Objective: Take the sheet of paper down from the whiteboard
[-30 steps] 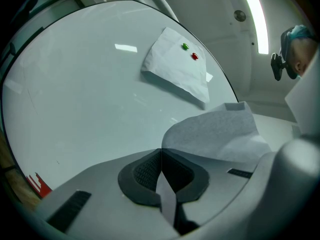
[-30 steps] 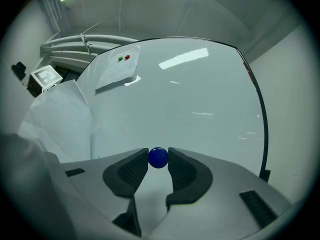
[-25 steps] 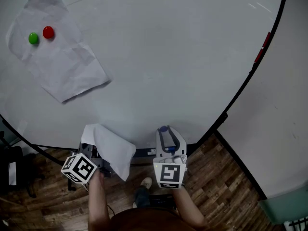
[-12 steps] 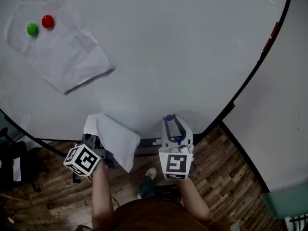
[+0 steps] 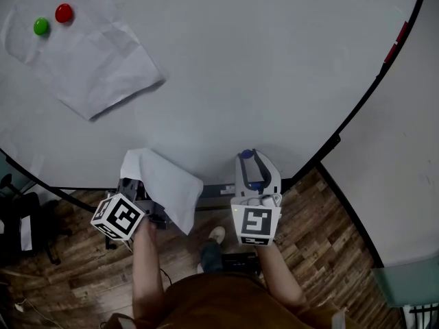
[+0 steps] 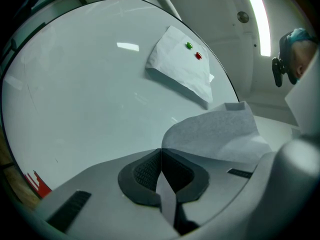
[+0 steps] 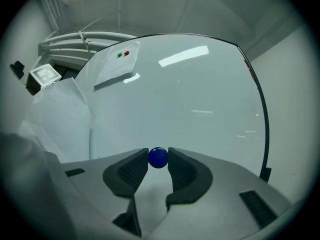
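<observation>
Neither gripper has budged — left gripper (image 6: 161,156) stays clamped on an edge, the right hold for a limp, featherlight sheet of paper (image 6: 215,134), near the whiteboard (image 5: 260,67)'s lower left — right gripper (image 7: 159,161) pinches a blue magnet (image 7: 158,156).

A creased second sheet (image 5: 89,53) lies flat against the whiteboard (image 5: 240,81) at the head view's upper left; a green magnet (image 5: 41,26) and a red magnet (image 5: 64,12) sit side by side near its top corner, close but apart; a red strip (image 5: 400,33) marks the board's right edge; beyond that edge stands a pale wall (image 5: 405,156); below, brown wooden floor planks (image 5: 329,252) with a light shoe (image 5: 216,235) on them; dark furniture (image 5: 20,218) stands at the far left; overhead, a long ceiling light (image 6: 259,14) glows.
</observation>
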{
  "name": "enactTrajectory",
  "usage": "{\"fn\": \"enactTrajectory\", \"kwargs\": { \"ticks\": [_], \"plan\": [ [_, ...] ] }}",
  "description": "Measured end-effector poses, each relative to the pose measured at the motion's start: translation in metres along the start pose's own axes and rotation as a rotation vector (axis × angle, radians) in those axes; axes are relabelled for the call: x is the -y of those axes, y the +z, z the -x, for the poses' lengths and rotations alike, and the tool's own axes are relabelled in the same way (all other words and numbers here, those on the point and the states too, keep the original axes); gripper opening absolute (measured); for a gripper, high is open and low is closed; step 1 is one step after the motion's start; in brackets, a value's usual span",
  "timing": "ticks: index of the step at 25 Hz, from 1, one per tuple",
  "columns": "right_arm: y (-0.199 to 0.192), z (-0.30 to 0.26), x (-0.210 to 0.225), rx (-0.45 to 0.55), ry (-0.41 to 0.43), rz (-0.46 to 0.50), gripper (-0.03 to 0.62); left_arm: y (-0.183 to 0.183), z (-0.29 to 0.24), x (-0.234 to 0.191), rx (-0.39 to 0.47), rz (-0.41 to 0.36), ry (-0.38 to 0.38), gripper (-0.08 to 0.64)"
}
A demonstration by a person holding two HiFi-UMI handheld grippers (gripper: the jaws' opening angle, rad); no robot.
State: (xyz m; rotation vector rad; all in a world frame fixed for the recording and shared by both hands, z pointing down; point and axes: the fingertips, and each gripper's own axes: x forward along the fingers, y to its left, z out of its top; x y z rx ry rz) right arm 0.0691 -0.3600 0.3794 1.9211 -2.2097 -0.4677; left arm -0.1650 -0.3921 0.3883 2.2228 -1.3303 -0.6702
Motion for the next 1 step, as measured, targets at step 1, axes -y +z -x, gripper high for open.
{"fn": "enactTrajectory", "kwargs": {
  "ticks": [1],
  "plan": [
    [0.0, -0.0006, 0.0, 0.0, 0.0, -0.001, 0.135, 0.0, -0.0002, -0.0006, 0.001, 0.0, 0.0, 0.025]
  ]
}}
